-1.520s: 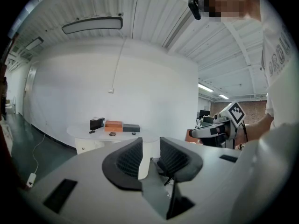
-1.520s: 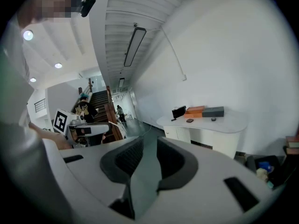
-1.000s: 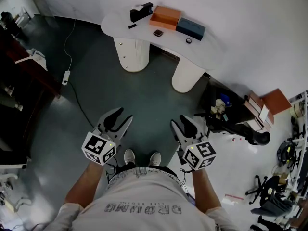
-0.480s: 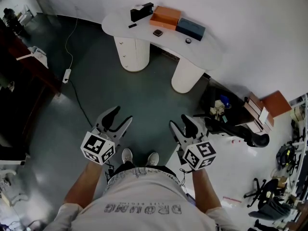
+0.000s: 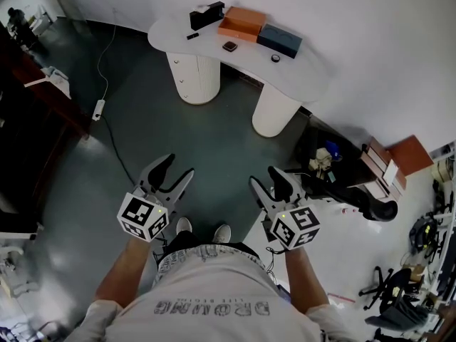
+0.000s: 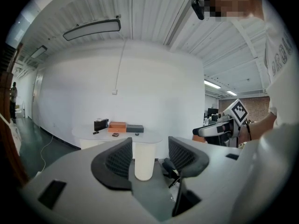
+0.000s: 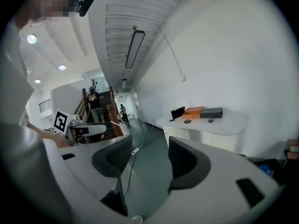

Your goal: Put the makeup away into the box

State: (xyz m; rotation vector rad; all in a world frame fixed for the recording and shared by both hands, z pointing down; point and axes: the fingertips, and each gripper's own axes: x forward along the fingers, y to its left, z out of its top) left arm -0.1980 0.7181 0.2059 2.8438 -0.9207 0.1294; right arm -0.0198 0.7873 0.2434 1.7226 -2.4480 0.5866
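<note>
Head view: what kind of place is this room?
Probably a large studio or workshop, not a home: a curved white table stands on a dark green floor, gear and office chairs clutter the right side, and a staircase rises beyond.

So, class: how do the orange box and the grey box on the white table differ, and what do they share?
The orange box is bright orange; the grey box is dark blue-grey. In the head view the orange box sits mid-row beside a black box; the grey box ends the row on the right. Both are low, rectangular, side by side on the table.
</note>
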